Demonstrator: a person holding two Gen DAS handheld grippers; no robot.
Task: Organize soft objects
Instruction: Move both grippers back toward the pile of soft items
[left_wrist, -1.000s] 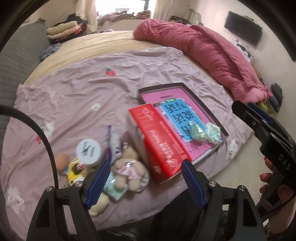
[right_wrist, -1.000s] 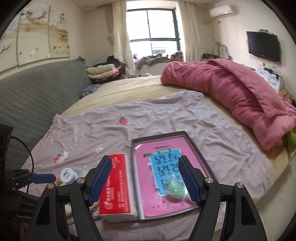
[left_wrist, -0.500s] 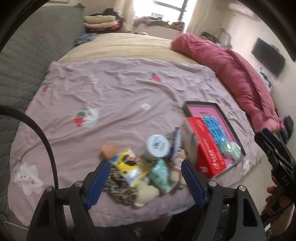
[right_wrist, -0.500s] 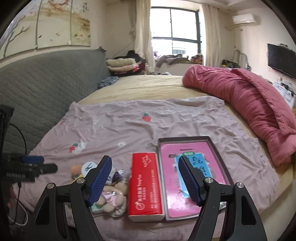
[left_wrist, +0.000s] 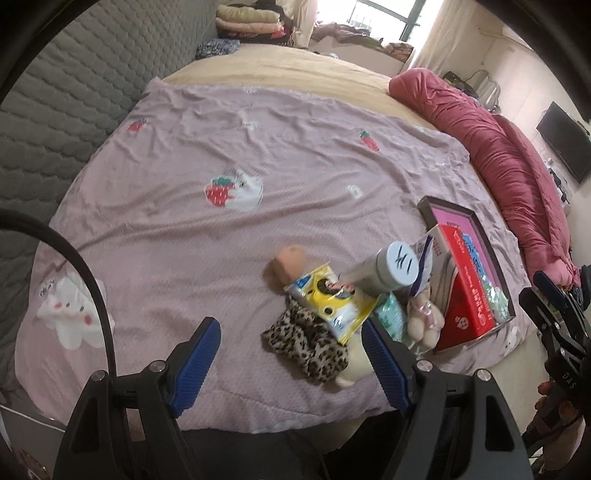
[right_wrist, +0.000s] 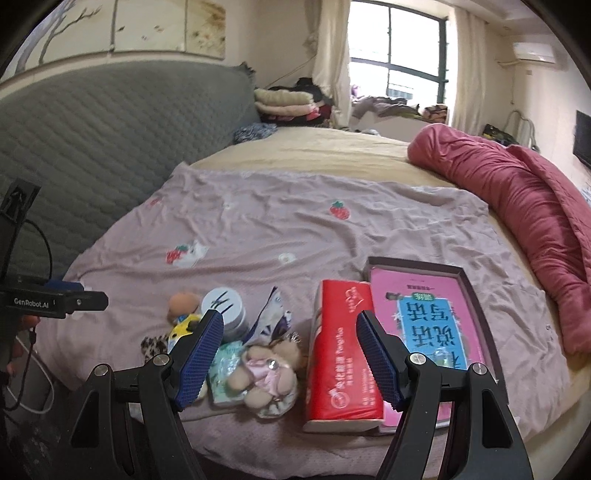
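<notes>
The left gripper (left_wrist: 290, 354) hangs above the near edge of the bed, its blue-padded jaws spread wide with nothing between them; the right gripper (right_wrist: 286, 356) is likewise spread and empty, raised over the same edge. The bed is covered by a wrinkled mauve blanket with strawberry prints (left_wrist: 229, 155). The soft objects lie heaped together near the front edge: a crumpled leopard-print fabric piece (left_wrist: 306, 343), a yellow plastic snack packet (left_wrist: 332, 299) lying over it, a small beige plush bear in a pink dress (right_wrist: 264, 373) beside a pale green packet (right_wrist: 225, 363), and a small peach-coloured doll head (left_wrist: 290, 258) at the far side of the heap. A white cylindrical jar with a marked lid (left_wrist: 399, 264) stands tilted among them, touching the snack packet. Just right of the heap lies a red rectangular tissue pack (right_wrist: 341, 350), resting against the edge of a dark-rimmed shallow tray (right_wrist: 469, 280). Inside the tray lies a pink book with a blue title panel (right_wrist: 430, 314), with a small green crinkled item on its near end, too blurred to identify. A rolled dusky-red quilt (right_wrist: 535, 192) lies along the right side of the bed, well apart from the heap.
</notes>
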